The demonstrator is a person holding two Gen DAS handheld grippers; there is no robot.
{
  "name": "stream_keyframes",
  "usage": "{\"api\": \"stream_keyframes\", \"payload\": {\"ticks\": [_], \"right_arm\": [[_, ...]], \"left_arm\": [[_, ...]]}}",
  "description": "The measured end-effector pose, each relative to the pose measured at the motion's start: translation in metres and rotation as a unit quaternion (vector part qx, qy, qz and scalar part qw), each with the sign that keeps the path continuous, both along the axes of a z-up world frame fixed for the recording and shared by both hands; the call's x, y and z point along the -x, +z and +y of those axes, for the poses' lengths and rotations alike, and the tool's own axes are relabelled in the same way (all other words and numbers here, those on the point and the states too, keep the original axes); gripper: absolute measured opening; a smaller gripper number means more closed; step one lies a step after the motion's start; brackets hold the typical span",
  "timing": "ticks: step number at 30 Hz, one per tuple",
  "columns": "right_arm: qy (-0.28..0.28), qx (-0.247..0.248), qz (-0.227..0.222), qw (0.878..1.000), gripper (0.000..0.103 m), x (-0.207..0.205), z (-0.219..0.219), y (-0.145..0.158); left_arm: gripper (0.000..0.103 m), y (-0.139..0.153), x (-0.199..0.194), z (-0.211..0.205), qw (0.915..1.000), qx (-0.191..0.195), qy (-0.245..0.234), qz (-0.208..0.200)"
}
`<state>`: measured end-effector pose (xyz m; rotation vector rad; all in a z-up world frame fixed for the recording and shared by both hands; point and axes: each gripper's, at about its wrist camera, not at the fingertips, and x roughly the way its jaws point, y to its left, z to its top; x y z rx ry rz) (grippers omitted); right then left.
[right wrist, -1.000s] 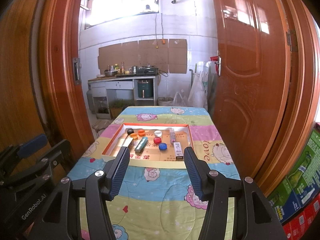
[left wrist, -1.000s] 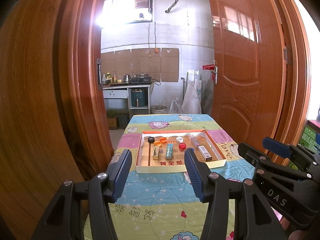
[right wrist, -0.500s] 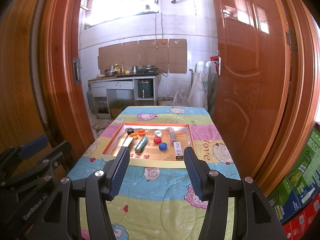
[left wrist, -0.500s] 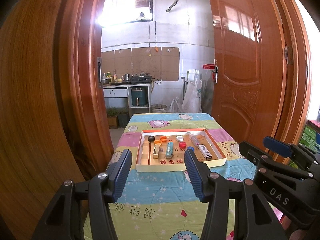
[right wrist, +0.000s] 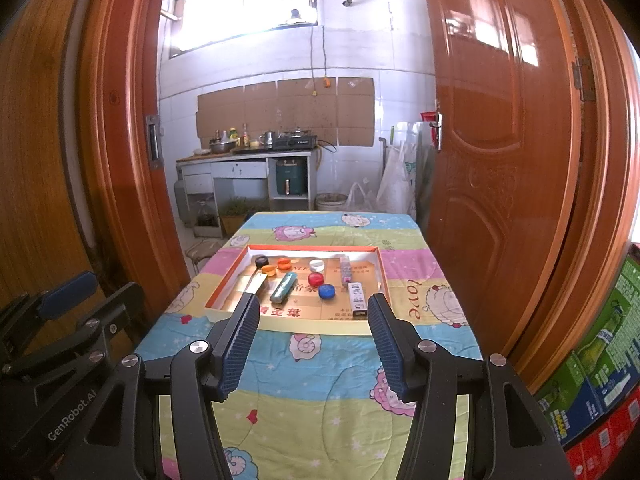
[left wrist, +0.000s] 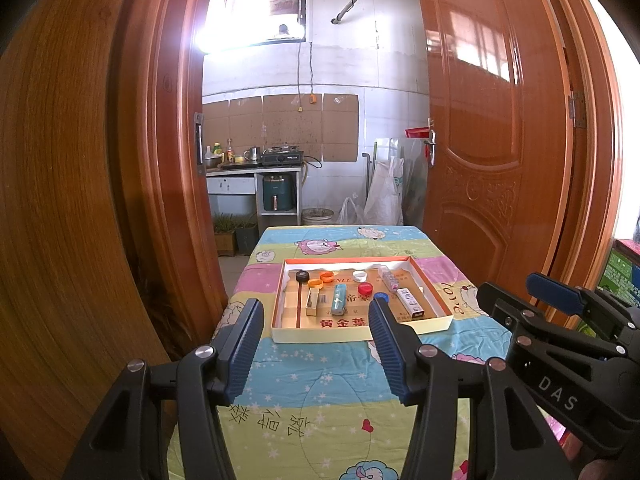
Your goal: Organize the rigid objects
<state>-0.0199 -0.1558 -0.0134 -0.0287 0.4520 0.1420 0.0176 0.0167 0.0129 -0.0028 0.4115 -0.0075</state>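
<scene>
Ahead of the left gripper, jaws apart and empty, the tray sits slightly right on the table; teal lighter lies lengthwise near-to-far. From the right gripper, also spread and empty, the blue cap lies dead ahead, unobstructed, nearer this hand.

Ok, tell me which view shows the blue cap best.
The right wrist view. There the blue cap lies fully visible in the tray, clear of the open right tongs. In the left wrist view the cap is mostly hidden behind a finger of the left tongs, with only its top showing.
</scene>
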Motion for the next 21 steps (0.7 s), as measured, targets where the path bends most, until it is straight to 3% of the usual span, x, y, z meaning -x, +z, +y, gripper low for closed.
{"api": "stream_keyframes", "payload": {"ticks": [21], "right_arm": [[0.0, 0.0, 0.002, 1.0, 0.058, 0.0, 0.0008, -0.0005]], "left_arm": [[0.055, -0.0019, 0.0064, -0.0015, 1.0, -0.001, -0.003, 0.002]]}}
